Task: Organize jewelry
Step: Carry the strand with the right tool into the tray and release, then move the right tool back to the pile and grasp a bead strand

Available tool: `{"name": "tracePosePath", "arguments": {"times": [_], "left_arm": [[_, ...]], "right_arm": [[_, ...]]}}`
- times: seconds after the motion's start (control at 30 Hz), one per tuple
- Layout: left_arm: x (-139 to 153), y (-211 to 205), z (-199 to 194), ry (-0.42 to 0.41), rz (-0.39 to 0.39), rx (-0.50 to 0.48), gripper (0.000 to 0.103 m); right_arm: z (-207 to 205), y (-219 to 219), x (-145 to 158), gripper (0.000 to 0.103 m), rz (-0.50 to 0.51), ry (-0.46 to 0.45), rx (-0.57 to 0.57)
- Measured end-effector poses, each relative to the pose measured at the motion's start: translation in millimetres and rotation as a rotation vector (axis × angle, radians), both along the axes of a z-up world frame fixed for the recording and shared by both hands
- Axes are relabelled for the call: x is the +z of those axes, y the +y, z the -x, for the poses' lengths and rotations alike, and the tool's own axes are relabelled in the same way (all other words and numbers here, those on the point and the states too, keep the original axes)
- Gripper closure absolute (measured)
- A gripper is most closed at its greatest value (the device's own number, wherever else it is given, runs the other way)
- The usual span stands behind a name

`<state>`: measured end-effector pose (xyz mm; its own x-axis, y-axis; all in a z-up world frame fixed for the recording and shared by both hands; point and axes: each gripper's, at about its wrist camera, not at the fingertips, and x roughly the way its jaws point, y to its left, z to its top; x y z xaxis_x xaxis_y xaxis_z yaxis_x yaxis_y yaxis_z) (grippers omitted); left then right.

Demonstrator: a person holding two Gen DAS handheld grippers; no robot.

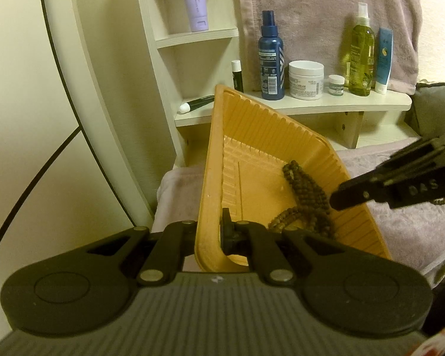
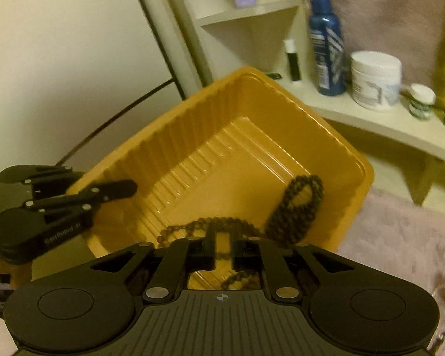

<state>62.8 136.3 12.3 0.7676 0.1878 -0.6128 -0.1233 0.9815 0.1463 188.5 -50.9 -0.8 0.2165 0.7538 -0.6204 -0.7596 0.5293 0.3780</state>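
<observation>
The left gripper [image 1: 215,231] was closed on the near wall of the orange tray [image 1: 252,136], one finger inside the tray and one outside, so that the rim sat pinched between them and the tray stood tipped up off the pink towel [image 1: 415,225]. The right gripper [image 2: 222,252] hung over the tray's near right corner with its jaws drawn close together; a strand of the brown bead necklace [image 2: 296,204] ran through the narrow gap, but the blur made it impossible to tell whether the jaws were actually pinching it.

The necklace lay inside the tray, bunched in loops against the tray's right wall and trailing across the floor toward the near corner. Part of a beaded strand seemed to hang past the tray's right rim beneath the right gripper in the left wrist view.

Behind the tray stood a pale shelf [image 1: 311,106] bearing a blue spray bottle [image 1: 272,59], a white cream jar [image 1: 306,79] and a yellow-green bottle [image 1: 361,50].

To do this step well, the tray probably had to be held steady, with the tilt leaning the beads toward the lower wall, while the right gripper worked slowly, since loose loops could snag on the ribbed walls or spill over the rim.
</observation>
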Motion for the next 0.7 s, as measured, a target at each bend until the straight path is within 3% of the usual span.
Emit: {"name": "tracePosePath", "arguments": {"times": [0.07,0.37,0.53,0.7], "left_arm": [[0,0,0,0.000,0.001,0.000,0.098],[-1,-1,0,0.000,-0.007,-0.003,0.098],[0,-3,0,0.003,-0.015,-0.007,0.098],[1,-4,0,0.006,-0.019,-0.008,0.098]], "right_arm": [[2,-10,2,0.045,-0.017,-0.009,-0.028],[26,-67,9,0.045,-0.025,-0.093,-0.251],[40,-113,-3,0.045,-0.016,-0.100,-0.401],[54,-148,-20,0.045,0.058,-0.152,-0.526]]}}
